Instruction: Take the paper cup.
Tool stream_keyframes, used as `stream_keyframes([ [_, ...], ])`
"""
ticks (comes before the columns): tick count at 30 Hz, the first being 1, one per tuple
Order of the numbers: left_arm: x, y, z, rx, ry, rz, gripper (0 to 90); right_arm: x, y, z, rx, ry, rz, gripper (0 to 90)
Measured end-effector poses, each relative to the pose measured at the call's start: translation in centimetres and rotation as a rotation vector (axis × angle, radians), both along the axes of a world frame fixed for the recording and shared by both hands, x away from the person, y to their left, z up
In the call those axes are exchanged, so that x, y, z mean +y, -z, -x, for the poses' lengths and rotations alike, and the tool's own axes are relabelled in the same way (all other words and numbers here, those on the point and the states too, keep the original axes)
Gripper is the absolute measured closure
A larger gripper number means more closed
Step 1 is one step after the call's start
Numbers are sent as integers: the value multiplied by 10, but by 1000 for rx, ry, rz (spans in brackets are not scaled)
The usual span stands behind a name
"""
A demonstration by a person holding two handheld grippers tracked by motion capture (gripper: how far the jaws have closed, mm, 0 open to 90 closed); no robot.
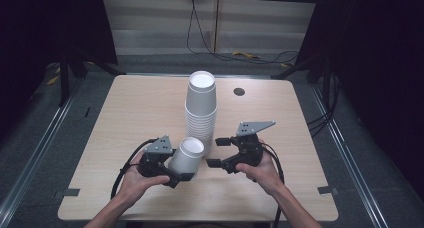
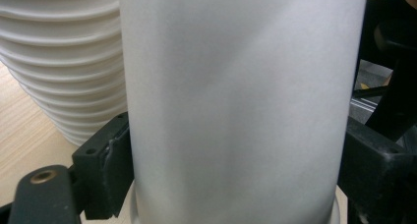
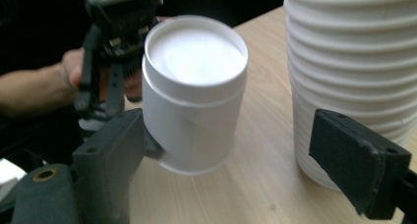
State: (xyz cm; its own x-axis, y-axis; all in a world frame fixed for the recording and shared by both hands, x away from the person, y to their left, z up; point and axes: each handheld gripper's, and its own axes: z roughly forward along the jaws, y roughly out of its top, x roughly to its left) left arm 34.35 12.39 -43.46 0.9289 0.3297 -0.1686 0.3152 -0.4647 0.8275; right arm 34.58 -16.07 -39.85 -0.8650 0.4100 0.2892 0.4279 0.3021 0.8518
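The wooden table (image 1: 125,138) held a tall stack of white cups (image 1: 201,110), upside down, in the middle. Just beside the stack, near its bottom, was one white cup (image 1: 186,155), also bottom up and tipped a little. The left gripper (image 1: 172,173) squeezed this cup from both sides. The right gripper (image 1: 217,152) sat close by with its jaws wide apart, holding nothing.

Room: light wooden table (image 1: 125,118) (small round dark grommet (image 1: 239,91) near far edge); grey carpet floor (image 1: 40,138); pale panelled back wall (image 1: 160,18); black cables (image 1: 200,33) hanging down it; dark surrounds.
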Motion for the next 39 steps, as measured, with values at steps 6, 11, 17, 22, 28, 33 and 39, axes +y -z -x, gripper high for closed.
stream_keyframes([
  [6,1,1,-2,2,-7,-44,140,4,3,1,-19,-34,76,141],
  [11,-1,3,-2,3,-9,-92,141,9,7,2,-41,-50,160,142],
  [17,-4,1,-1,-7,10,-158,145,14,10,2,-45,-65,229,142],
  [22,-7,2,0,23,32,-189,145,15,12,1,-43,-76,254,150],
  [28,-13,2,0,22,61,-239,147,18,13,1,-28,-102,298,194],
  [33,-18,2,1,16,74,-284,147,22,16,0,-32,-116,353,186],
  [39,-24,-1,1,-23,83,-356,147,25,16,3,-71,-147,396,152],
])
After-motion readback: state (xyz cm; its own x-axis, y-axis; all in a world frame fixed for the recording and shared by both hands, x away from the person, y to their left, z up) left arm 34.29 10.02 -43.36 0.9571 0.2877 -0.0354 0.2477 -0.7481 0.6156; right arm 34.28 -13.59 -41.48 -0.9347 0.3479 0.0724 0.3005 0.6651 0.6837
